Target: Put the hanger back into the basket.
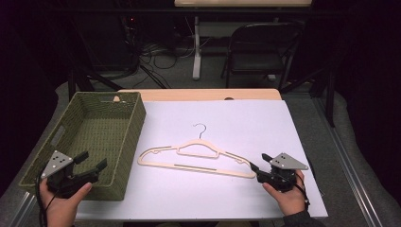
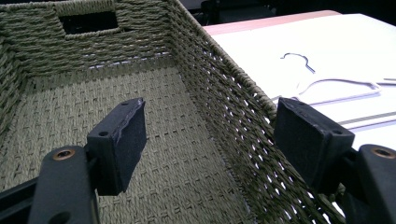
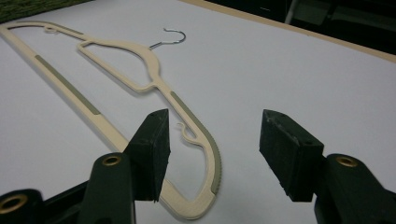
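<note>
A cream hanger point(image 1: 198, 158) with a metal hook lies flat on the white sheet point(image 1: 246, 123) in the middle of the table. At the left stands a green woven basket point(image 1: 135, 123) with nothing in it. My left gripper point(image 1: 92, 161) hovers open over the basket's near right corner; in the left gripper view its jaws point(image 2: 210, 107) straddle the basket's right wall point(image 2: 224, 79) without touching it. My right gripper point(image 1: 260, 163) is open just at the hanger's right end. In the right gripper view point(image 3: 215, 116) that end of the hanger point(image 3: 149, 70) lies below and between the jaws, nearer the left one.
The wooden table edge point(image 1: 198, 94) shows beyond the sheet. On the floor behind stand a black folding chair point(image 1: 260, 47), a white table leg point(image 1: 196, 47) and loose cables point(image 1: 161, 52). The hanger's hook point(image 2: 296, 59) points toward the far side.
</note>
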{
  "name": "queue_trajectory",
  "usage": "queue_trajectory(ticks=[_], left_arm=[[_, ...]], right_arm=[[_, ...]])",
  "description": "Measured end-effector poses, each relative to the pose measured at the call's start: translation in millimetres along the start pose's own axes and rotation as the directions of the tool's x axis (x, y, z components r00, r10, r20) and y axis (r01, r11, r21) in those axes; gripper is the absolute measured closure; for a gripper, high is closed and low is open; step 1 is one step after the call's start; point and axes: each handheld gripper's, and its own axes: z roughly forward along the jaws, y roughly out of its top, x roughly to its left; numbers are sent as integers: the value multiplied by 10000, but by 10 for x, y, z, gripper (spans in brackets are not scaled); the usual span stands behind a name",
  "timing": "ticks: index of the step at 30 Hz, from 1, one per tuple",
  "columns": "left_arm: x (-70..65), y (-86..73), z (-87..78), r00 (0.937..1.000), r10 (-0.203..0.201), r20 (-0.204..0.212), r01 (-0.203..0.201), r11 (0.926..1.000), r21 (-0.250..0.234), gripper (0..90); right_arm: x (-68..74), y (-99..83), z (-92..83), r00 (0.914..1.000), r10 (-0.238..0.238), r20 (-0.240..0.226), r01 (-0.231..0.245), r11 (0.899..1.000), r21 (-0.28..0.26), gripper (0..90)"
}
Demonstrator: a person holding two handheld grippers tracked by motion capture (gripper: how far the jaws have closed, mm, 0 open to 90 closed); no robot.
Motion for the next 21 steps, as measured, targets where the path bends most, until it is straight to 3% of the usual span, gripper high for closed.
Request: queue_trajectory(ticks=[3,7,12,16,21], left_arm=[[1,3,-6,10000,8,-5,-8,10000,-5,254],[-5,23,-26,10000,33,39,-33,9999,-117,245],[-33,32,-22,9996,294,12,-294,9996,52,228],[-46,44,-32,9994,346,22,-346,9994,1,223],[-49,57,-55,9991,418,-26,-418,9991,-63,224]], right_arm=[[15,12,-4,9994,-310,140,305,9990,334,431],[38,29,-10,9998,-177,-64,181,9983,546,430],[75,94,9,9983,-504,-303,528,9951,842,424],[121,220,25,9940,-854,-677,940,9862,1361,425],[131,328,60,9895,-967,-1071,1147,9776,1764,443]])
